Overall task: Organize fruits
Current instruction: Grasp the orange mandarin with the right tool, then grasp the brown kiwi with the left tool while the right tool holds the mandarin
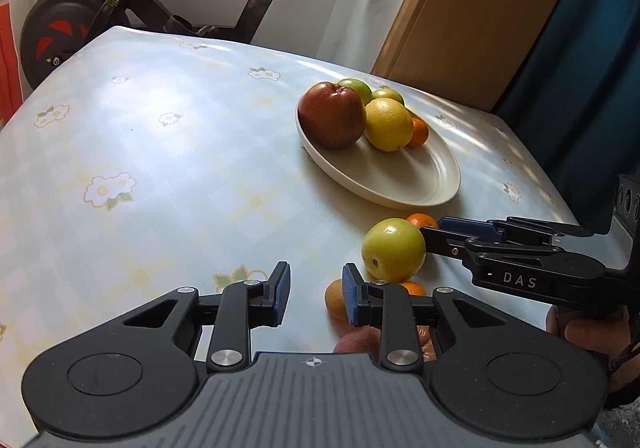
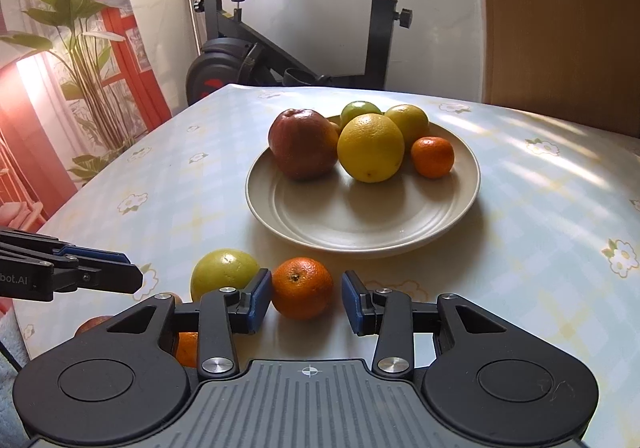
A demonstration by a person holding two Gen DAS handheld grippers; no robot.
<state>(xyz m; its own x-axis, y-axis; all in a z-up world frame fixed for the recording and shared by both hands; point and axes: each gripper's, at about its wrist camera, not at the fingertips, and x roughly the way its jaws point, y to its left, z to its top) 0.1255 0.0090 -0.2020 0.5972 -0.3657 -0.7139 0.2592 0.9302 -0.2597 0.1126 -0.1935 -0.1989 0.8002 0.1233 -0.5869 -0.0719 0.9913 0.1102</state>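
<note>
Right tongs (image 2: pixel 307 302) gape around the loose orange (image 2: pixel 302 288), blue pads either side but not yet pinching; left tongs (image 1: pixel 316 294) hang open and empty nearby. Looks like the pick-up step: closing gently, then lifting onto the plate (image 2: pixel 460 203). On the desk (image 2: pixel 540 268), the plate's far half holds a red apple (image 2: pixel 302 143), yellow citrus (image 2: pixel 370 147), a mandarin (image 2: pixel 433 156) and greenish fruit behind; its near half is bare. A green apple (image 2: pixel 224 272) sits just before the plate, beside the orange.
</note>
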